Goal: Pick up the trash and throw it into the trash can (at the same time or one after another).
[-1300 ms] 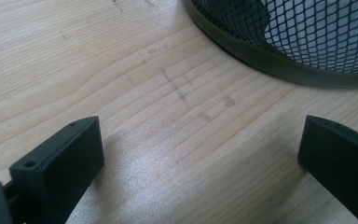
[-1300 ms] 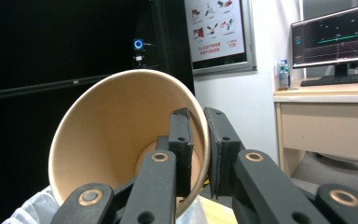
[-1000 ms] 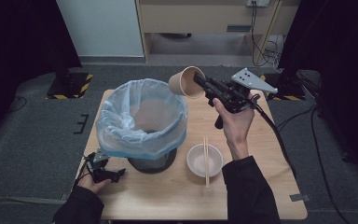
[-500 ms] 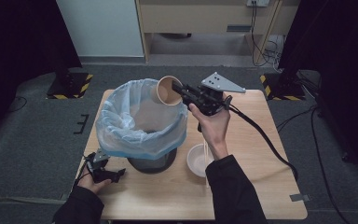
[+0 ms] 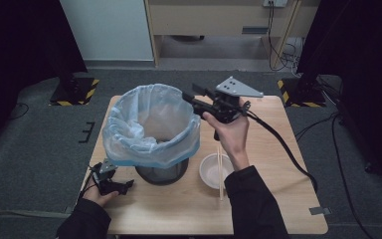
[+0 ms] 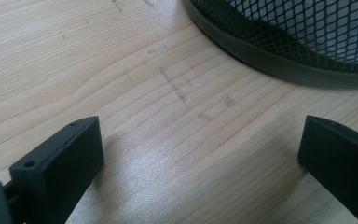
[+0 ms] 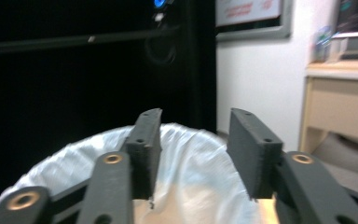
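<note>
At frame centre, the right gripper is held over the lined bin, jaws just opened and empty; the left gripper, wide open, is rested lower left.

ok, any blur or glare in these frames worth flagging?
High view: sharp, evenly lit, dark surround. Left gripper view: soft sheen on the table, near claw edges slightly soft. Right gripper view: background blurred and dim, bin liner bright, its claw fairly crisp.
</note>
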The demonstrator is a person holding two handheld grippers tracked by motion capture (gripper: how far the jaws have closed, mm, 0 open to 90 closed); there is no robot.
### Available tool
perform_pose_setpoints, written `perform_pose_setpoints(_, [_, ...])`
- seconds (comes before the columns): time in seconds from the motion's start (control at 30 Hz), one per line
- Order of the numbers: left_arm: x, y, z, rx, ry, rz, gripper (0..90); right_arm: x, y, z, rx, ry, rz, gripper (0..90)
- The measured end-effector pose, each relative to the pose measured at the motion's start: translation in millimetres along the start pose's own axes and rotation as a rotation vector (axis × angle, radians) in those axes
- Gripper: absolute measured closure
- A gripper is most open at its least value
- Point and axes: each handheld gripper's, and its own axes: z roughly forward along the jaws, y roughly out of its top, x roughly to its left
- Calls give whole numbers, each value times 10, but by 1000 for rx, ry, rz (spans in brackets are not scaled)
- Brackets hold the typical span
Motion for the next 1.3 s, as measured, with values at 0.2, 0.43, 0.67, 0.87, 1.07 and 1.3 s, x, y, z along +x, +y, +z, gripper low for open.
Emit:
perform_pose_setpoints(0.2, [0,0,-1,1,0,0,0,-156,191,-369,-30,-105,-22,432])
perform_pose_setpoints(0.43, [0,0,-2,3,-1,1,0,-360,-48,-807,12,-193,-28,424])
perform_pose_setpoints(0.67, [-2,0,-2,3,0,0,0,-493,-528,-1047,96,-231,16,460])
perform_pose_setpoints(0.87, [-4,0,-2,3,1,0,0,-516,-994,-1194,203,-236,60,507])
perform_pose_setpoints(1.07, [-4,1,-2,3,0,0,0,-578,-1323,-1223,275,-264,105,529])
perform_pose_setpoints(1.3, [-3,1,-2,3,-1,1,0,-618,-1704,-1155,390,-265,160,568])
